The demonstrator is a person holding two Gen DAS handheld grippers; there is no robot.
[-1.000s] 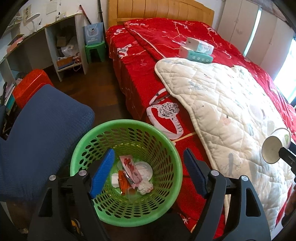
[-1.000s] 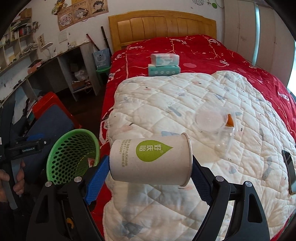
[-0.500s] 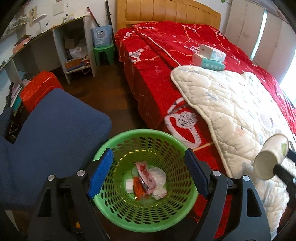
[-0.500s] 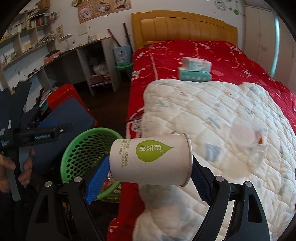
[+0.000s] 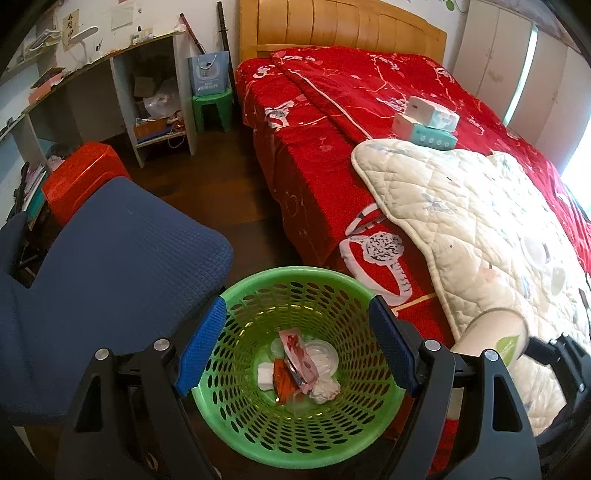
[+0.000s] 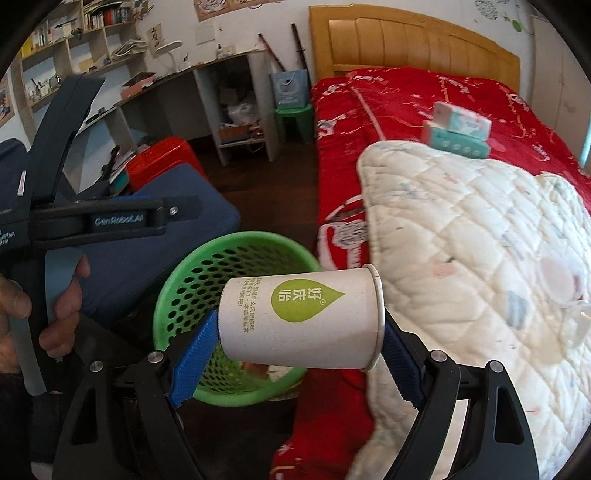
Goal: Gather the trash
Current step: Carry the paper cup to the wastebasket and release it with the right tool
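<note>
The paper cup [image 6: 301, 319] lies sideways in the right claw [image 6: 295, 341], clamped end to end between the 2 blue pads, its mouth toward the bed and its base toward the green basket [image 6: 173, 291]. It hangs just past the bed's near side edge, beside the basket rim. In the left wrist view the same cup [image 5: 491, 332] shows at the right, close to the basket [image 5: 258, 284].

The room is a bedroom with a dark wooden floor [image 5: 207, 184]. The bed [image 5: 314, 147] carries a red cover and has a wooden headboard [image 5: 332, 29]; a white quilted pad [image 5: 480, 221] lies over its near half and overhangs the side edge. At the pad's far edge sit 2 tissue packs [image 5: 428, 123], 1 stacked on the other. On the pad near the bed's right edge lies clear plastic trash [image 6: 557, 284], blurred; I cannot count the pieces.

1 basket stands on the floor against the bed's side, holding several wrappers and crumpled bits [image 5: 299, 362]. The left claw [image 5: 295, 350] hovers over it, released, its pads spread to either side of the rim and grasping nothing. A hand [image 6: 55, 302] holds that tool.

1 blue chair seat [image 5: 110, 258] crowds the basket's other side, 1 red stool [image 5: 81, 177] stands behind it, and 1 green stool [image 5: 212, 107] stands by the headboard. Open floor runs between the chair and the bed.
</note>
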